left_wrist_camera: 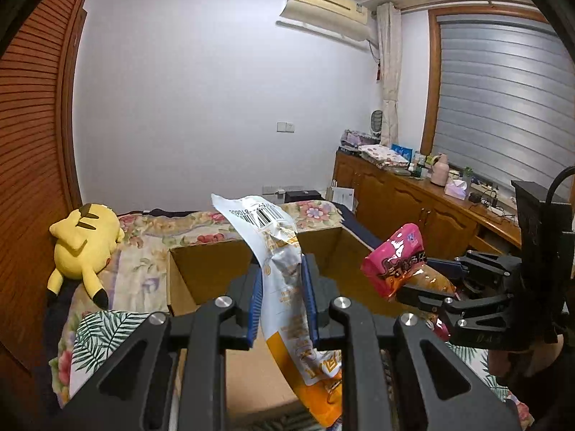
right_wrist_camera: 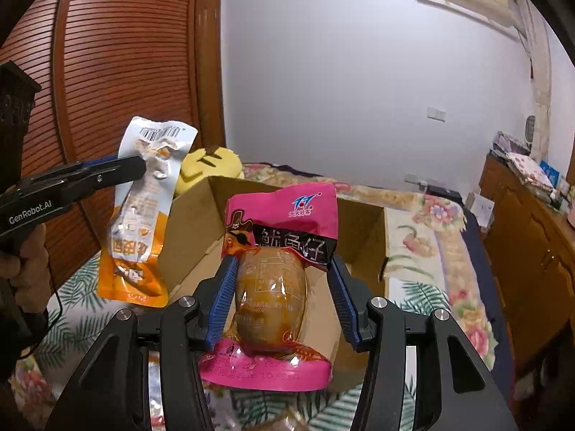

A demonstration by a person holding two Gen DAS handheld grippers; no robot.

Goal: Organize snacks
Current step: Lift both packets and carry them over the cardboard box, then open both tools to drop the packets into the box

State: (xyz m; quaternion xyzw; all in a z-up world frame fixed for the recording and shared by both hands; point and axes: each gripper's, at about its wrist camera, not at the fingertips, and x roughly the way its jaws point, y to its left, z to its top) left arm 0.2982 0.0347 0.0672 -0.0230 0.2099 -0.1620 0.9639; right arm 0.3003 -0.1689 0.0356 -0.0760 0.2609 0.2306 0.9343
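Observation:
In the left wrist view my left gripper (left_wrist_camera: pixel 282 273) is shut on a white and orange snack packet (left_wrist_camera: pixel 276 248). The packet hangs upright between the blue pads, over an open cardboard box (left_wrist_camera: pixel 201 269) on the bed. My right gripper (left_wrist_camera: pixel 426 276) comes in from the right, shut on a pink snack packet (left_wrist_camera: pixel 391 262). In the right wrist view the right gripper (right_wrist_camera: pixel 284 265) pinches that pink packet (right_wrist_camera: pixel 284 208) by its bulging clear window, above the box (right_wrist_camera: pixel 363 222). To its left, the left gripper (right_wrist_camera: pixel 142 168) holds the orange packet (right_wrist_camera: pixel 136 237) near its top.
A yellow plush toy (left_wrist_camera: pixel 86 240) lies on the floral bed cover (left_wrist_camera: pixel 143 262) left of the box. A slatted wooden wardrobe (left_wrist_camera: pixel 32 125) stands on the left and a cluttered wooden cabinet (left_wrist_camera: pixel 413 201) on the right. A person's hand (right_wrist_camera: pixel 25 269) grips the left gripper's handle.

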